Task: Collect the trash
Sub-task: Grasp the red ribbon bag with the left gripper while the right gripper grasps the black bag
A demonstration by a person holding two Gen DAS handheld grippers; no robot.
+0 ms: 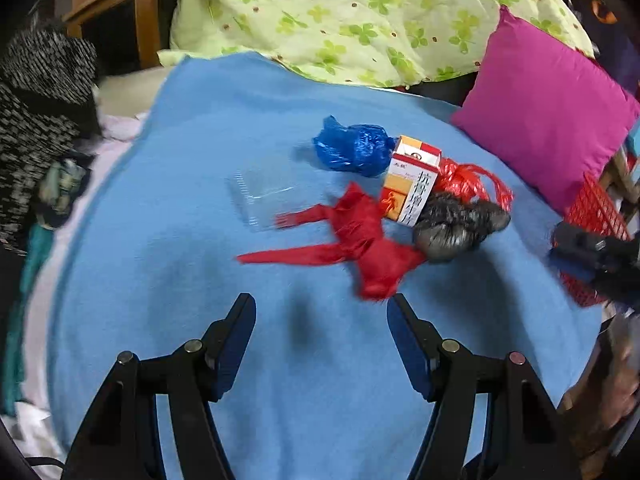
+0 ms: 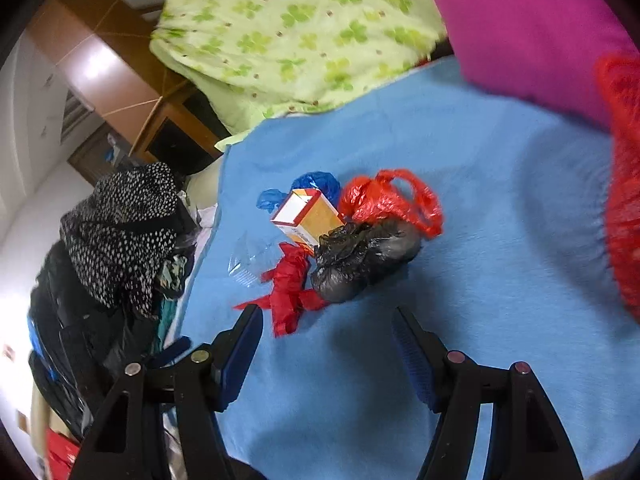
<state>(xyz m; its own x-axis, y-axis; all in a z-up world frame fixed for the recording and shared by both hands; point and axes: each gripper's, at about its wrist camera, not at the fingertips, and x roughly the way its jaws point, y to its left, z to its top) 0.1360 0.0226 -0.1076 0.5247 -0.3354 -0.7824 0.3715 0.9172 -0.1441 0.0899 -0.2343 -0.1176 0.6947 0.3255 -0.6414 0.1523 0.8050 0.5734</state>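
Observation:
Trash lies in a heap on a blue blanket (image 1: 200, 272): a crumpled red bag (image 1: 360, 240), an orange and white medicine box (image 1: 412, 180), a blue bag (image 1: 352, 148), a red net bag (image 1: 468, 184), a black bag (image 1: 456, 224) and a clear plastic lid (image 1: 260, 196). My left gripper (image 1: 322, 308) is open and empty, just short of the red bag. My right gripper (image 2: 328, 318) is open and empty, in front of the red bag (image 2: 290, 288) and black bag (image 2: 360, 256). The box (image 2: 308, 216) lies behind them.
A red mesh basket (image 1: 596, 216) stands at the blanket's right edge and shows at the right of the right wrist view (image 2: 624, 184). A magenta pillow (image 1: 544, 108) and a green clover quilt (image 1: 360, 12) lie behind. Dark clothes (image 2: 120, 232) are piled on the left.

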